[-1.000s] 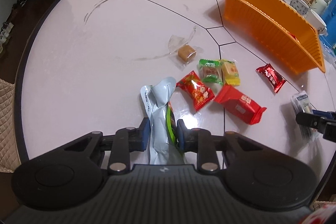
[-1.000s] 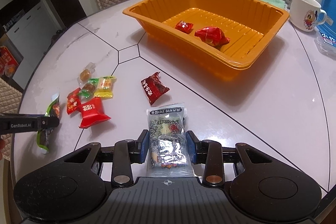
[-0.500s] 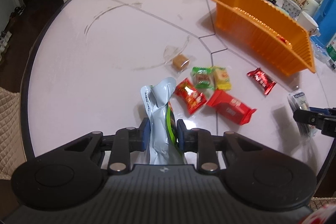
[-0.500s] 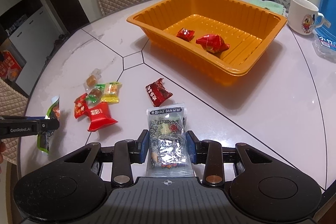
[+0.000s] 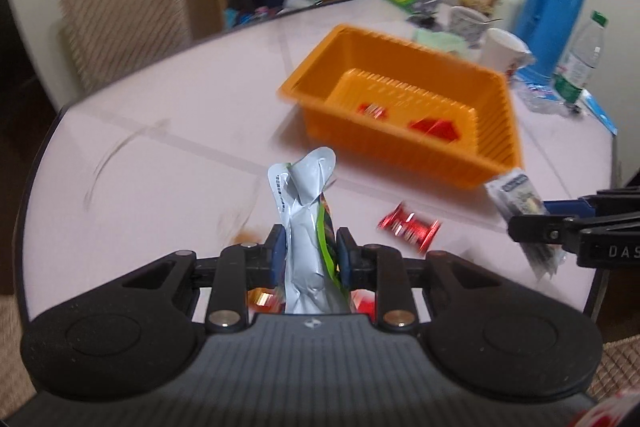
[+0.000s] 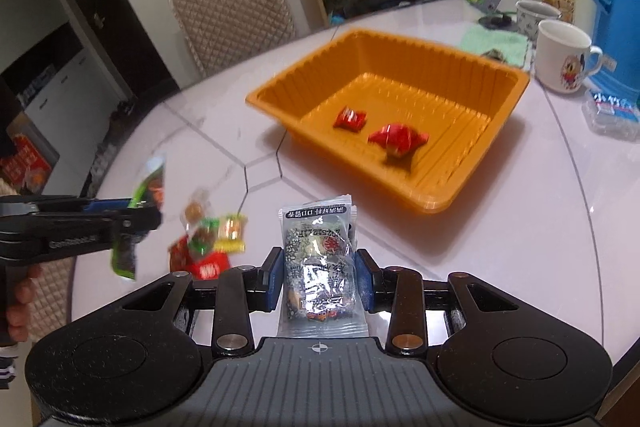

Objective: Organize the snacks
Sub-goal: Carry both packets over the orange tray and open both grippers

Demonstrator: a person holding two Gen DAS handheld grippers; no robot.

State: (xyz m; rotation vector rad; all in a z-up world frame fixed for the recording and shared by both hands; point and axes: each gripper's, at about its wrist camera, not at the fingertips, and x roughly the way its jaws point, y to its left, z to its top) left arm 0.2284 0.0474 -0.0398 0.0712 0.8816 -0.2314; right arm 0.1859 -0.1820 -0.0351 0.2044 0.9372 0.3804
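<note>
— Change since a second ago?
— Both hands have lifted and swung toward the tray. Left gripper stays clamped on the silver pouch, right gripper on the clear packet, both off the table.
— Meaning?
— Likely two drops pending; loose sweets remain outside.

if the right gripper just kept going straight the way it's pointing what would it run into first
Most likely the near wall of the orange tray. The right gripper, shut on a clear snack packet, points down and forward at it over bare table. Depth is hard to judge; it might meet the tabletop just short of the tray.
</note>
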